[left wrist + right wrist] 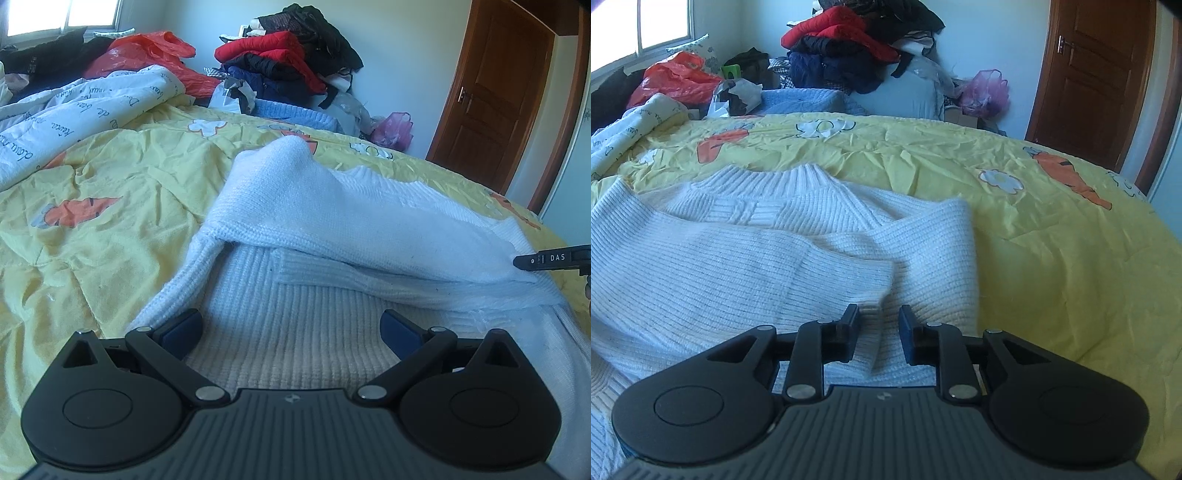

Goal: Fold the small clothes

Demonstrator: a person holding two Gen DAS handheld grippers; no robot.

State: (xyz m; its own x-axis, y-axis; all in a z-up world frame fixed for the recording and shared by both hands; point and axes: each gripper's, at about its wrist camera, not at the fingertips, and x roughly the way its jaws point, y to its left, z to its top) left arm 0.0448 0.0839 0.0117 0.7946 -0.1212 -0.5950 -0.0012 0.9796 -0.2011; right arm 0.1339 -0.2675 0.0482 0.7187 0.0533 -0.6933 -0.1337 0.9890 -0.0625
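sweater (746, 258), white knit, soft and floppy, lies on yellow quilt (1052, 258); sleeve cuff at 12 o'clock of half-parted right gripper (879, 325) suits grasping. left gripper (291, 332) wide apart, empty.

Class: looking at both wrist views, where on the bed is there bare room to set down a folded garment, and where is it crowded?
Free: yellow quilt right of the white sweater, toward the door; also the patch left of the sweater, below the white duvet. Crowded: the far edge, with the clothes pile and red bag.

Pale walls (990, 37), brown wooden door (1097, 74), bright window (661, 22).
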